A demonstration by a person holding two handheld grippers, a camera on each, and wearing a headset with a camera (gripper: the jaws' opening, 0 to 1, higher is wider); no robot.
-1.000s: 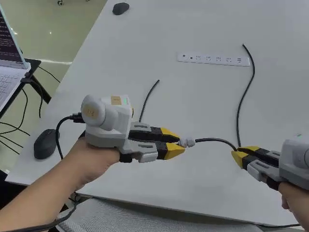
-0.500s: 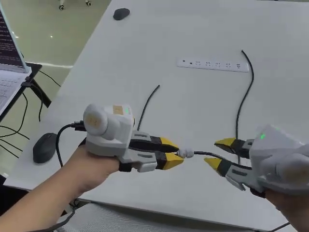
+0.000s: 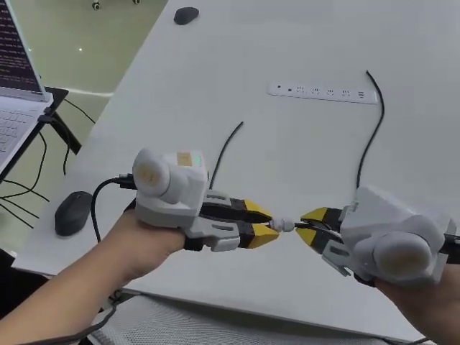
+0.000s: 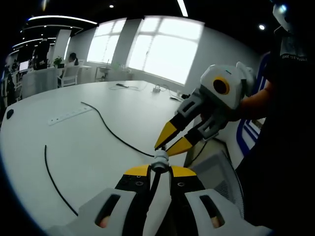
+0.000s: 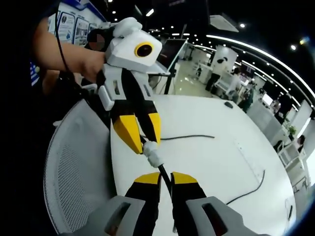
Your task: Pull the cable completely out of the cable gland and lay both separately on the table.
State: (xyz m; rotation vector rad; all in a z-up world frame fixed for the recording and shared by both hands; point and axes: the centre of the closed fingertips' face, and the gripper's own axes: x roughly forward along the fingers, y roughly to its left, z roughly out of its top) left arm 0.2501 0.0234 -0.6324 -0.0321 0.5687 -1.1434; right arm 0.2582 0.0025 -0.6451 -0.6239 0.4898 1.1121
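A small white cable gland (image 3: pixel 284 226) is held just above the table's near edge, with my left gripper (image 3: pixel 267 225) shut on it. In the left gripper view the gland (image 4: pixel 159 160) sits between my yellow tips (image 4: pixel 159 170). The black cable (image 3: pixel 368 144) leaves the gland rightward and trails up across the table. My right gripper (image 3: pixel 303 224) faces the left one, its jaws closed on the cable right beside the gland. In the right gripper view the cable (image 5: pixel 166 179) runs between my tips (image 5: pixel 166 178) to the gland (image 5: pixel 150 150) in the left gripper (image 5: pixel 143 142).
A white power strip (image 3: pixel 322 92) lies at the back of the white table (image 3: pixel 180 93). A short loose black wire (image 3: pixel 226 147) lies mid-table. One mouse (image 3: pixel 185 14) sits far back, another (image 3: pixel 72 213) at the left edge. A laptop (image 3: pixel 18 93) stands to the left.
My right gripper has moved left along the cable up to the gland; its jaws, wide open half a second ago, have closed on the cable. The left gripper has kept its hold.
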